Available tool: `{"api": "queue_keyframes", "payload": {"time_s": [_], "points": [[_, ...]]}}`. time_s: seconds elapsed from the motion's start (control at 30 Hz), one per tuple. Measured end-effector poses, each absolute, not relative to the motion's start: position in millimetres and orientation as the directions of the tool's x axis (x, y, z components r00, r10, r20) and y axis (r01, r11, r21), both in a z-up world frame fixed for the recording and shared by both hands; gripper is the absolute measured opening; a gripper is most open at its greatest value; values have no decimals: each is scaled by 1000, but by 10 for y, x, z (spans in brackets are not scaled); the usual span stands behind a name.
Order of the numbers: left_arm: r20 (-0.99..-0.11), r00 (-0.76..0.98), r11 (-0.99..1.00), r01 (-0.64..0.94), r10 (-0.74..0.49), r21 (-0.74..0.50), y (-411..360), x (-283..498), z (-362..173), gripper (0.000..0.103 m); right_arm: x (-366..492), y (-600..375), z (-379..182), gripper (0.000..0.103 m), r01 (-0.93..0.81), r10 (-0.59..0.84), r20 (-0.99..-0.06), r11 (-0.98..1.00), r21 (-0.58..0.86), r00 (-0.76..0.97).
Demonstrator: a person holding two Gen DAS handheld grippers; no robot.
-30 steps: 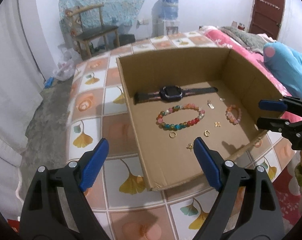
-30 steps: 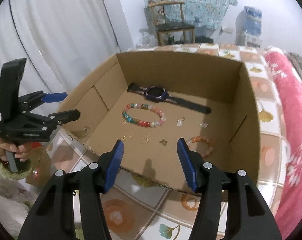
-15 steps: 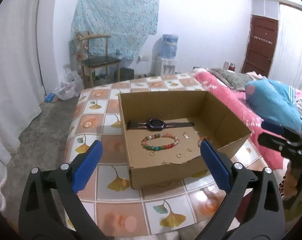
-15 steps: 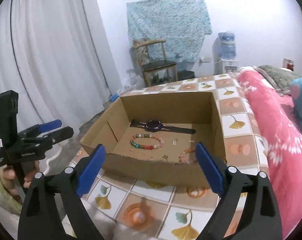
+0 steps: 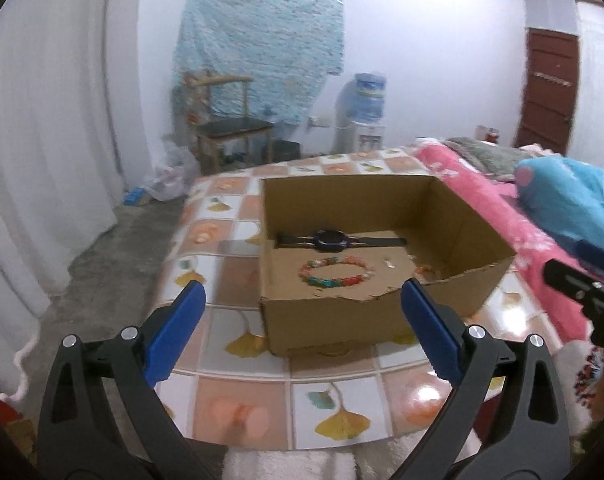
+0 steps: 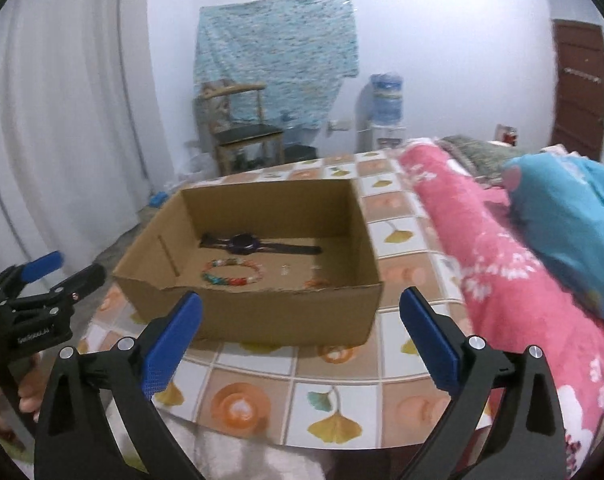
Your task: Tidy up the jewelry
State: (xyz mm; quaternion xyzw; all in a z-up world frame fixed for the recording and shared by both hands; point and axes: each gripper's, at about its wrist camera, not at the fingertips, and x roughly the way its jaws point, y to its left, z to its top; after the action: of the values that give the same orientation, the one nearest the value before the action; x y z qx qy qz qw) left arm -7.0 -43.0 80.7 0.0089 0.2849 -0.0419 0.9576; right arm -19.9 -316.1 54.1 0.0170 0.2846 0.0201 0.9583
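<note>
Left claw (image 5: 302, 326) gaping wide and empty, right claw (image 6: 299, 330) just opened wide, empty too, both short of the cardboard box (image 6: 261, 314) on the bench (image 6: 342, 400)

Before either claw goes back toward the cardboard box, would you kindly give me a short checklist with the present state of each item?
1. Left claw open, nothing between its jaws: ok.
2. Right claw open and empty: ok.
3. Cardboard box upright on the tiled table: ok.
4. Watch and multicoloured bead bracelet lie apart inside: ok.
5. Small pieces near the front wall all accounted for: cannot tell, partly hidden.
</note>
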Motion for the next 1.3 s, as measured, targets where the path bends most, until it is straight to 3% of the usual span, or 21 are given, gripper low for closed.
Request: {"api": "queue_keyframes", "payload": {"time_s": [0.47,0.83,1.3], "points": [[-609,793,999,46,-25,19,-456,51,728,95,-195,-3129,524,96,36,-30,-550,999,0,835],[-687,726,1000,22,-11,7,-508,181,535,95,58,-3140,252,96,39,9,-684,998,56,729],[-736,677,1000,1,-11,-15,-558,278,389,95,216,-3127,74,96,48,5,-741,998,49,672]]}}
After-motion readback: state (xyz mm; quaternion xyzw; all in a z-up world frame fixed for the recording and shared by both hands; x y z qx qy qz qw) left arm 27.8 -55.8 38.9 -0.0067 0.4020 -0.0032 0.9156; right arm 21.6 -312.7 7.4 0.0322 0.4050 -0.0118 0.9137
